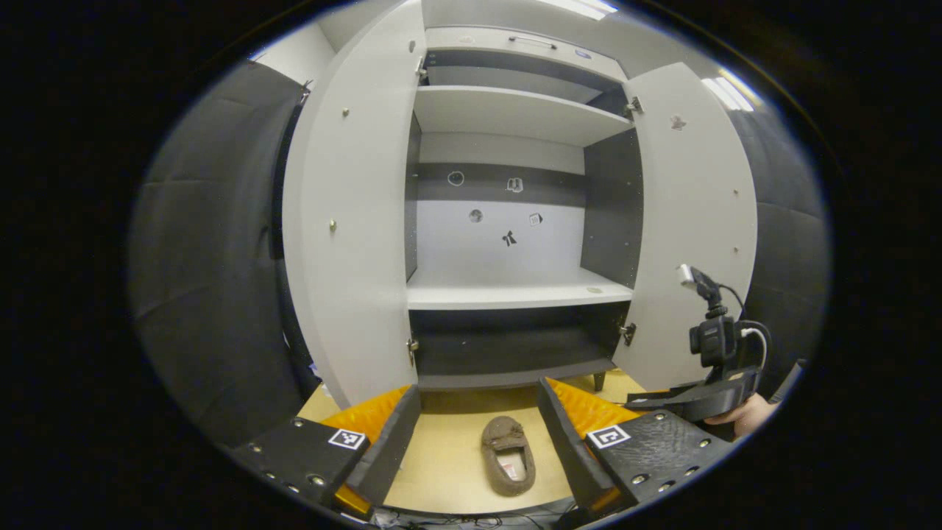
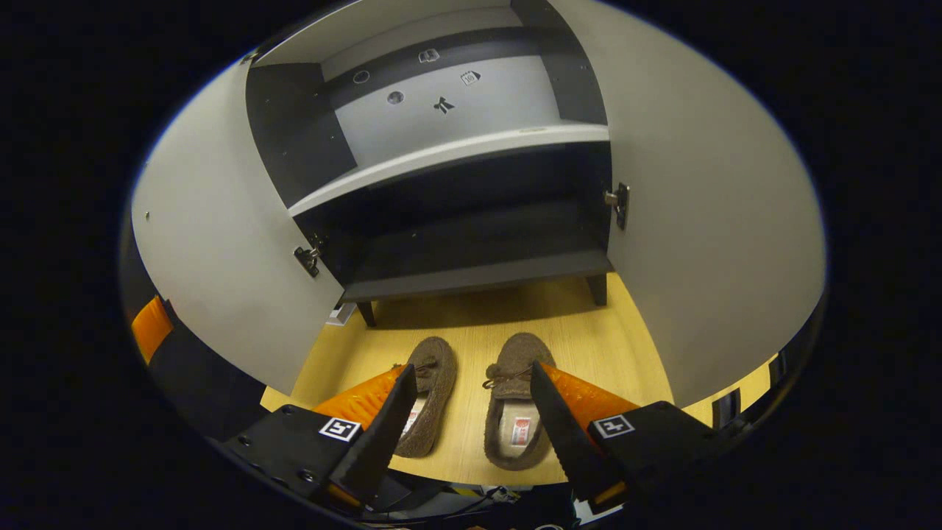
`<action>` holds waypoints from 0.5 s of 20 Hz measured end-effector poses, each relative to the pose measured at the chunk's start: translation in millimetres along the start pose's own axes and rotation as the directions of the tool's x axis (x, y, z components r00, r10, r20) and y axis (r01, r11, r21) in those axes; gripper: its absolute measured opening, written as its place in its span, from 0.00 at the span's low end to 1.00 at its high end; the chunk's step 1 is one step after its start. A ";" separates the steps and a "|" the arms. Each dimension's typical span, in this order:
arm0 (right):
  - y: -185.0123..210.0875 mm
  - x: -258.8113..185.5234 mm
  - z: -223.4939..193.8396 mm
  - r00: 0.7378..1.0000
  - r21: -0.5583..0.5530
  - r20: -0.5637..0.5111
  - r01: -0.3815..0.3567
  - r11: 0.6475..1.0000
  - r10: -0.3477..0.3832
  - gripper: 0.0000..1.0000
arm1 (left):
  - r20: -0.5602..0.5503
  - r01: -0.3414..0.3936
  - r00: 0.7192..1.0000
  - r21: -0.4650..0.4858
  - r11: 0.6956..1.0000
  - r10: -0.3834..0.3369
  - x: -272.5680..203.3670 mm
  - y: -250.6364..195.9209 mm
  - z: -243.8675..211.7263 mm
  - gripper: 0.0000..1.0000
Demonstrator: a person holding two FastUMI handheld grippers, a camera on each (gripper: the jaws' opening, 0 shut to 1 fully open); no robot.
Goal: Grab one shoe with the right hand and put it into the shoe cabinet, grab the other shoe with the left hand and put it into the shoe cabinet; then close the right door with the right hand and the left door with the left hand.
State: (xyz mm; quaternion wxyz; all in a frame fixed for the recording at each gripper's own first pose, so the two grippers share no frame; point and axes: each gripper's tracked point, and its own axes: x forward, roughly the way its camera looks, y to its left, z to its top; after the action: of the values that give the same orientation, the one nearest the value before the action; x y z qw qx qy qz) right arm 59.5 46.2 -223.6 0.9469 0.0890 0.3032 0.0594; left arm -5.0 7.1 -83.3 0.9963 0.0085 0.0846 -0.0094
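Left gripper view: cabinet point(image 1: 515, 294) with both doors open and shelves bare; one slipper point(image 1: 508, 455) lies on the floor between the spread fingers of the left claw point(image 1: 478, 442). Right gripper view: right claw point(image 2: 467, 423), fingers apart, hovers above both slippers point(image 2: 471, 412); nothing is stowed yet. Insole labels are unreadable.

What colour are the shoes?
Brown, with pale insoles; the shoes show best in the right gripper view.
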 end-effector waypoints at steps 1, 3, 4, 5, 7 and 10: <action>0.4 6.3 -6.4 1.000 -0.005 -0.016 -0.001 1.000 0.001 0.99 | -0.007 -0.003 1.000 0.003 1.000 0.003 0.8 0.4 -3.1 0.99; 0.6 18.5 -22.4 0.999 -0.029 -0.052 -0.004 1.000 0.003 0.99 | -0.025 -0.007 1.000 0.007 1.000 0.007 2.3 0.9 -10.1 0.99; 0.9 24.1 -32.0 0.997 -0.038 -0.074 -0.008 0.999 0.005 0.99 | -0.033 -0.008 0.999 0.007 1.000 0.008 2.8 0.6 -12.7 0.99; 1.0 31.3 -40.8 0.996 -0.043 -0.094 -0.013 0.999 0.009 0.99 | -0.040 -0.007 0.999 0.007 1.000 0.007 3.4 0.3 -15.8 0.99; -0.3 44.5 -58.0 0.991 -0.057 -0.137 -0.005 0.998 -0.003 0.99 | -0.049 -0.004 0.999 0.005 1.000 0.004 2.3 -3.0 -20.5 0.93; -0.4 61.2 -78.5 0.983 -0.049 -0.186 -0.002 0.999 -0.007 0.99 | -0.064 0.002 0.998 0.003 1.000 -0.001 2.6 -5.8 -26.4 0.93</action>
State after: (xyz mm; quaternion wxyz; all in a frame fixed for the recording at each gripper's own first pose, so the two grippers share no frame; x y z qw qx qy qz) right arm 63.1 66.4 -320.9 0.9164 0.0595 0.3888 0.0735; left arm -6.9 1.8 -109.8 0.9931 0.0104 0.1164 -0.0100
